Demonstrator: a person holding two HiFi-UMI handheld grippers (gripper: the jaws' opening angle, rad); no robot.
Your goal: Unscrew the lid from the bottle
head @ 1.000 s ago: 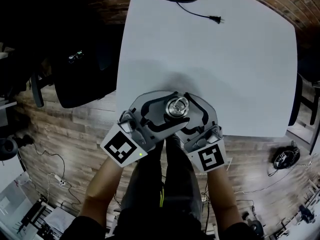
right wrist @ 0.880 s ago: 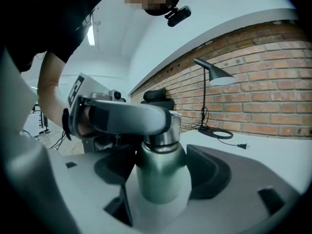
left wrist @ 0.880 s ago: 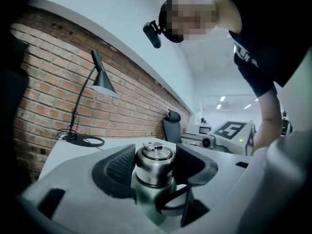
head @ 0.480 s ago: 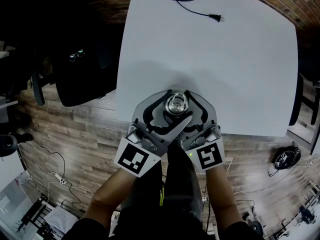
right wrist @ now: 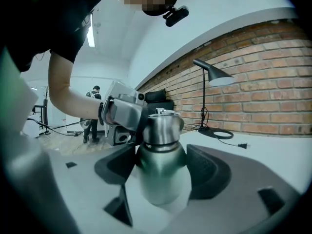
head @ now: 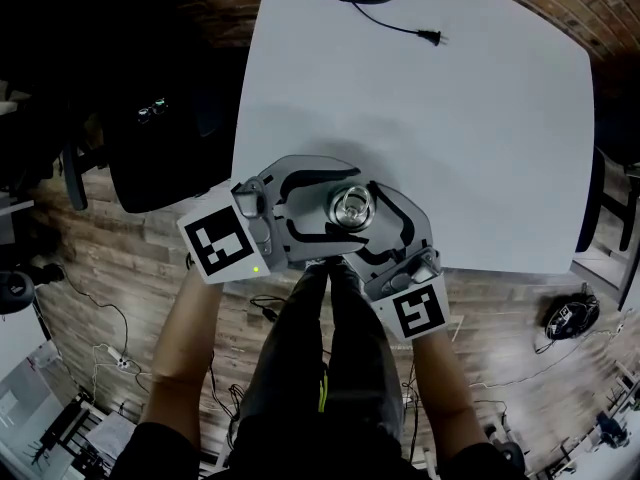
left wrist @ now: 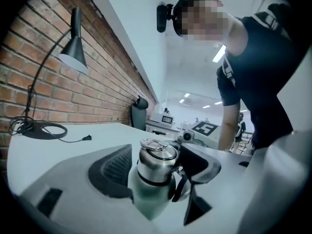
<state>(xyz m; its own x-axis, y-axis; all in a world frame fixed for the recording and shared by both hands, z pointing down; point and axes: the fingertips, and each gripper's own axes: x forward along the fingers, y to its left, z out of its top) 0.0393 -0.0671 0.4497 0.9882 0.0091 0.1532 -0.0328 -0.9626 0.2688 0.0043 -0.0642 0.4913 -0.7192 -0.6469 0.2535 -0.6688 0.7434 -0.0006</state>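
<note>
**A:** White table (head: 480, 118) under a brick wall (left wrist: 29, 67). Spot the bottle (right wrist: 161, 184) at the near edge, upright, caught between both tools.

**B:** Clamped on the body by the right gripper (right wrist: 163, 152), pads (right wrist: 209, 172) pressed against both sides. Holding it steady, by the look of it.

**A:** And up top?

**B:** Opening the left gripper (left wrist: 159, 152) right this second. Spread wide around the lid (left wrist: 156, 162), with a gap showing at one pad. No bite on it at all.

**A:** So where in the job?

**B:** Looks like a regrip between turns. Can see the lid seated on the neck, not lifted off. Not finished, going by that.

**A:** Needed next?

**B:** Closing on the lid again, square and level, then turning it loose while keeping the body locked below. Best not to ease the lower grip, or risk spinning the whole bottle.

**A:** Any change from a second back?

**B:** Plenty on the left. Came in from the near side then, tucked alongside the right gripper, and sat narrower on the lid. Reaches in from the left flank now, swung right round and much wider. Nothing new from the bottle or the right gripper: same spot, same hold.
</note>
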